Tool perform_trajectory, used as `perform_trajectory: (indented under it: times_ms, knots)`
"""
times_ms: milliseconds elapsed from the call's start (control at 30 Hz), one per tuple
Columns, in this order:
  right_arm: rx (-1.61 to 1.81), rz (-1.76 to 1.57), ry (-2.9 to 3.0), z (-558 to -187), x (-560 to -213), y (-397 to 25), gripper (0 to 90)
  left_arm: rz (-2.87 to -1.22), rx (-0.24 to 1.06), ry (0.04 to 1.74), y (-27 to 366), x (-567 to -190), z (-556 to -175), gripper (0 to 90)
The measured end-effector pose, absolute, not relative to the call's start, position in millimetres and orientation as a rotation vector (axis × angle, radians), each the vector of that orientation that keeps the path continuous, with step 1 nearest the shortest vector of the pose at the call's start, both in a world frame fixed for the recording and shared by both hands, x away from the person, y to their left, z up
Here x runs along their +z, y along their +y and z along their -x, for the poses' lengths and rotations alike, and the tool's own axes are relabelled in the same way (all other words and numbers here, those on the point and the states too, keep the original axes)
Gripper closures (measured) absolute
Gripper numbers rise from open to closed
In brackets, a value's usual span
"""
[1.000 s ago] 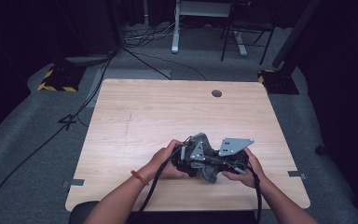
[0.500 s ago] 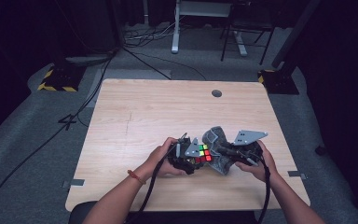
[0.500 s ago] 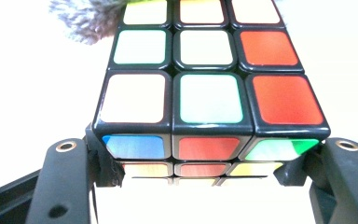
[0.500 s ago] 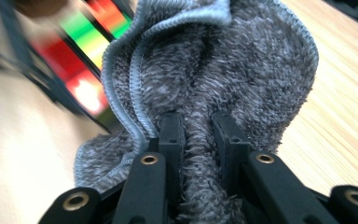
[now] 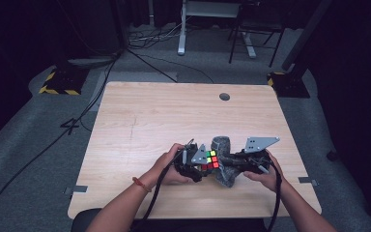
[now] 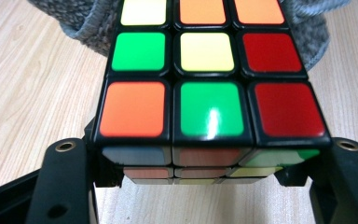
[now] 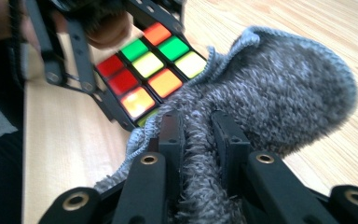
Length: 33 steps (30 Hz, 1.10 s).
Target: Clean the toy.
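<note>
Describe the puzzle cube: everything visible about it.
The puzzle cube is a three-by-three twisty cube of glossy plastic with a black frame, and it is scrambled: the face toward the camera shows orange, green, red, yellow and pale yellow stickers. The left gripper is shut on it, a black jaw at each side of its lower layers, holding it just above the wooden table. The grey cloth, pinched in the right gripper, lies against its far edge.

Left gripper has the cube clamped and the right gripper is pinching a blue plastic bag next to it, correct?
Not quite: the right gripper is pinching a grey fuzzy cloth, not a blue plastic bag, as the right gripper view shows. The left gripper does have the cube clamped, and the cloth is next to it.
</note>
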State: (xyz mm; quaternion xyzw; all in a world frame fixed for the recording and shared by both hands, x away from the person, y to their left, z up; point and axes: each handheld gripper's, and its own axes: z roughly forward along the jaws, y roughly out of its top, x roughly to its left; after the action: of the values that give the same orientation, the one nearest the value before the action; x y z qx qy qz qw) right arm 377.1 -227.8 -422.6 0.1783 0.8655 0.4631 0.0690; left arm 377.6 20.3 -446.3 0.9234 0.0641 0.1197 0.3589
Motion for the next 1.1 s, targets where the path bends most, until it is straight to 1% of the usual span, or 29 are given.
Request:
perform_trajectory:
  times_ms: [167,267,367,433,533,600,733,800,967,1100]
  knots:
    - [1.44,-0.505,2.582,-374,-420,-227,75.7,-2.379,0.297,0.16,19,-447,-378,33.3]
    - [1.486,-0.467,2.582,-369,-417,-223,75.8,-2.408,0.292,0.15,15,-450,-376,32.8]
    - [1.453,-0.417,2.589,-362,-414,-214,75.8,-2.428,0.314,0.13,11,-455,-375,33.0]
    - [1.441,-0.412,2.586,-361,-414,-213,75.7,-2.419,0.298,0.135,11,-454,-377,33.2]
    - [1.443,-0.428,2.578,-362,-413,-215,75.8,-2.413,0.314,0.137,13,-451,-376,33.3]
    - [1.375,-0.441,2.576,-364,-414,-217,75.8,-2.406,0.323,0.138,15,-449,-377,33.4]
    - [1.264,-0.535,2.601,-376,-425,-224,75.8,-2.382,0.344,0.16,21,-442,-378,33.5]
    - [1.276,-0.544,2.606,-377,-426,-225,75.8,-2.382,0.346,0.167,22,-441,-378,33.5]
    - [1.343,-0.47,2.609,-367,-418,-219,75.9,-2.407,0.358,0.178,22,-444,-380,33.5]
    - [1.411,-0.391,2.609,-354,-410,-209,75.8,-2.406,0.324,0.179,18,-448,-380,33.5]
